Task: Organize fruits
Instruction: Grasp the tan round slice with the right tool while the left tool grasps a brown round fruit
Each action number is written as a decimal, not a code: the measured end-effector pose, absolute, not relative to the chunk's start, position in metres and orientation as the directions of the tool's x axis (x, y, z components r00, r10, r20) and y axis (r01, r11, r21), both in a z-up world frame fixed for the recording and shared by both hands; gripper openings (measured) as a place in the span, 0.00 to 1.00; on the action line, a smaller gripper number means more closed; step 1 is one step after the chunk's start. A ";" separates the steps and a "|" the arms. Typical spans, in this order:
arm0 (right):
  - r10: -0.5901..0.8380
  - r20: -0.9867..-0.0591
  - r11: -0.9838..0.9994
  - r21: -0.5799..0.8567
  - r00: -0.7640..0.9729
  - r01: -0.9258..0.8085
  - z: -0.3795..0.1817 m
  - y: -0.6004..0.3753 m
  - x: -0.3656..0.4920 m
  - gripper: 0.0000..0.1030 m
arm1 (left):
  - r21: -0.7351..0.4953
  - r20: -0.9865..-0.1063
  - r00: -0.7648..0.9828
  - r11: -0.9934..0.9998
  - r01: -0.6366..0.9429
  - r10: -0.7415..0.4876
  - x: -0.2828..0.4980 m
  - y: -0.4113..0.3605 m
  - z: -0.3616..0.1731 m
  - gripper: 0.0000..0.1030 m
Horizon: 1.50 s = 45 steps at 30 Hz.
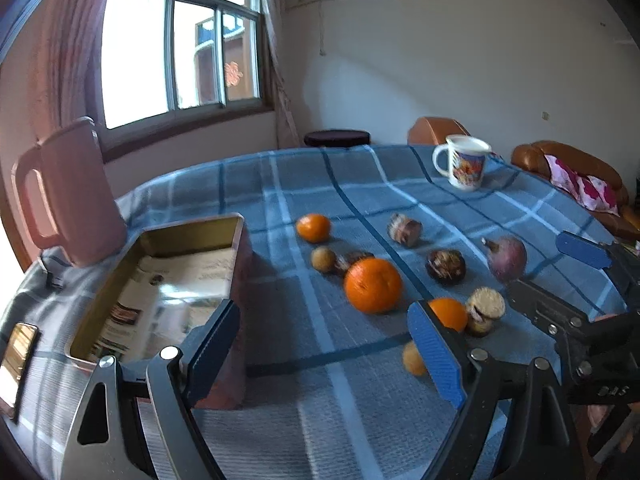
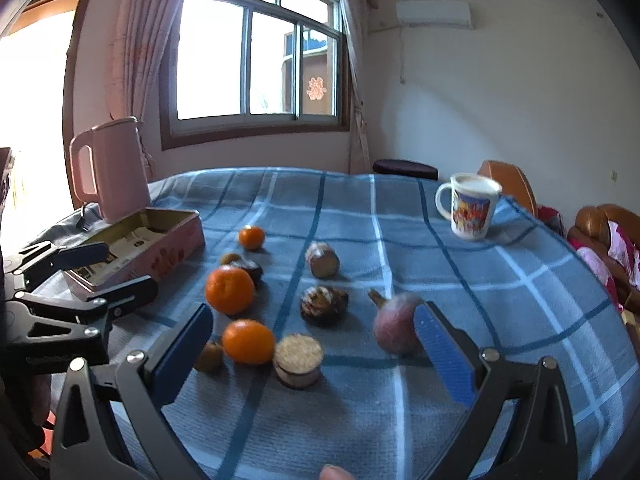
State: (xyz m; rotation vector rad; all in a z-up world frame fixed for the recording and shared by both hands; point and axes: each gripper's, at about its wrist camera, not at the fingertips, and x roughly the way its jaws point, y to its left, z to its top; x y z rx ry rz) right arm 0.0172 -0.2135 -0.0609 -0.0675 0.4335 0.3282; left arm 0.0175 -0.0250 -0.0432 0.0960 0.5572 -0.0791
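Observation:
Three oranges lie on the blue plaid tablecloth: a large one point(image 1: 373, 285) point(image 2: 229, 289), a far small one point(image 1: 313, 227) point(image 2: 251, 237) and a near one point(image 1: 449, 313) point(image 2: 248, 341). Around them lie brown fruits point(image 1: 445, 266) point(image 2: 324, 304), a round cut piece point(image 2: 298, 364) and a purple fruit point(image 1: 507, 258) point(image 2: 394, 326). An open pink tin point(image 1: 168, 280) point(image 2: 136, 248) stands at the left. My left gripper point(image 1: 324, 344) is open and empty beside the tin. My right gripper point(image 2: 316, 356) is open and empty above the near fruits.
A pink kettle point(image 1: 68, 196) point(image 2: 110, 168) stands behind the tin. A white printed mug point(image 1: 464, 166) point(image 2: 470, 208) stands far right. A phone point(image 1: 16, 360) lies at the left table edge. Brown sofa point(image 1: 576, 172) beyond the table.

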 end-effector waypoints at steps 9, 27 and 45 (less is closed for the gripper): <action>0.299 -0.496 0.942 0.019 0.815 -0.334 -0.090 -0.225 0.032 0.74 | 0.065 -0.578 0.806 0.978 0.198 -0.125 0.029 -0.052 -0.071 0.84; 0.356 -0.590 0.898 0.002 0.725 -0.440 -0.103 -0.205 0.045 0.48 | 0.010 -0.656 0.723 0.955 0.295 -0.217 0.038 -0.061 -0.081 0.57; 0.394 -0.517 0.893 0.019 0.760 -0.450 -0.098 -0.209 0.038 0.36 | -0.065 -0.659 0.686 0.931 0.358 -0.310 0.039 -0.061 -0.083 0.27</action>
